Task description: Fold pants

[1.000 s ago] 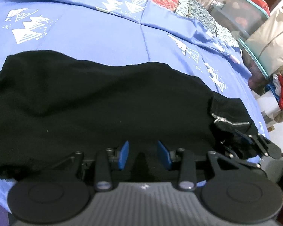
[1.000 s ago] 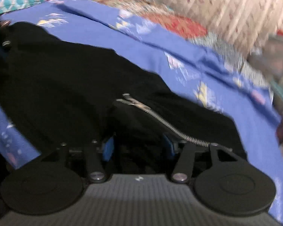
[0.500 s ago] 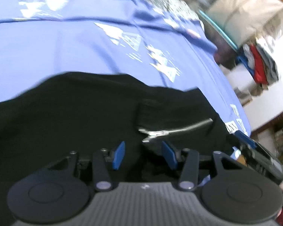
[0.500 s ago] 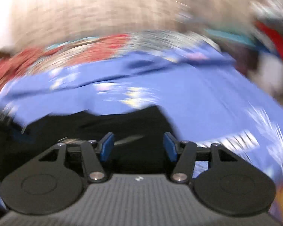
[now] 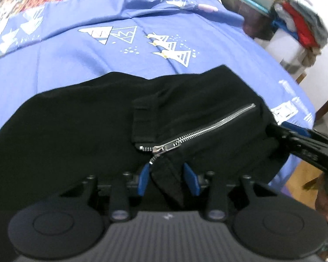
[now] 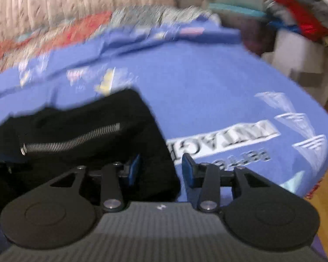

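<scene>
The black cotton pants with a silver metal zip [image 5: 142,118] lie bunched on the blue bedsheet printed with white triangles [image 5: 76,65], their waist end near the right edge of the bed and the rest running off to the left. The left gripper [image 5: 168,179] has just been closing, and a loose black flap below the zip pull stands between its blue pads [image 5: 191,182], though whether they pinch it yet is hard to tell. The right gripper [image 6: 160,168] has also just been closing; its jaws stand partly apart, straddling the near right corner of the cloth with one pad over black fabric and the other over bare sheet, and the blur hides whether they bite. To do this step well, each gripper probably needs a full layer of fabric rather than a thin flap, seated deep between the pads before lifting. Both ends should then travel level and together, so the fold lands square and the zip [image 5: 207,128] stays flat.
</scene>
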{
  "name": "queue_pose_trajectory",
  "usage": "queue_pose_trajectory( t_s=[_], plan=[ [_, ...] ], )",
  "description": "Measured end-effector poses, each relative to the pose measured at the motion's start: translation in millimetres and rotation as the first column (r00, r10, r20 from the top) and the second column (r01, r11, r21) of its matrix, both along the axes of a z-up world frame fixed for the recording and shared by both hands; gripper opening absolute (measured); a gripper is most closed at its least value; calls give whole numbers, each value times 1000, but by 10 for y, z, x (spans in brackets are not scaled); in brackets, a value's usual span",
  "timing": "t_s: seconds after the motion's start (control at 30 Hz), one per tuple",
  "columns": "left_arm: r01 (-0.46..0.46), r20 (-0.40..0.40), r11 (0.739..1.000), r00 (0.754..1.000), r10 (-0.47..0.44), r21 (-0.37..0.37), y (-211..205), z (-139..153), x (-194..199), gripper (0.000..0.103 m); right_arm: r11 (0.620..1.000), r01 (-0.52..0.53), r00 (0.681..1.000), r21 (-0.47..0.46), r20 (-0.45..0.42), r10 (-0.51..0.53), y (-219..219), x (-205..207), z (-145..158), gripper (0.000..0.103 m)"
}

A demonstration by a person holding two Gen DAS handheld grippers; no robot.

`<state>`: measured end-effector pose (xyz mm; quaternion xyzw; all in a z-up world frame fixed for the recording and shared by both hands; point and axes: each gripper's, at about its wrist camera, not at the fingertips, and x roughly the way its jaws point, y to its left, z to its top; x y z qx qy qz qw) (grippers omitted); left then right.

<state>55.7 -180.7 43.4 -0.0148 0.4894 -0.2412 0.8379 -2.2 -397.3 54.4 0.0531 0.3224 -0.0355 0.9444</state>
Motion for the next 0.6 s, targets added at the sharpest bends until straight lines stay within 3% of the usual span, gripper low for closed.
queue_pose_trajectory(
  t_s=[0.1,0.23,0.33,0.5,0.6],
  plan=[
    [-14,-7,999,1000,13,-52,108,62,-3,37,984,-154,987,86,69,149,159,-274,188,44],
    [-16,-26,998,1000,14,-68,49,34,35,35,914,-358,929,189,-23,368,600,-353,107,27],
    [-13,-19,998,1000,11,-57,14,8,27,35,928,-347,930,136,-82,359,864,-289,-8,27],
    [-42,-35,996,999,40,-73,65,11,89,34,932,-289,937,217,-136,322,938,45,-181,27],
    [-48,-58,998,997,45,-51,34,-57,125,34,944,-285,943,168,-128,308,994,1,-163,28]
  ],
)
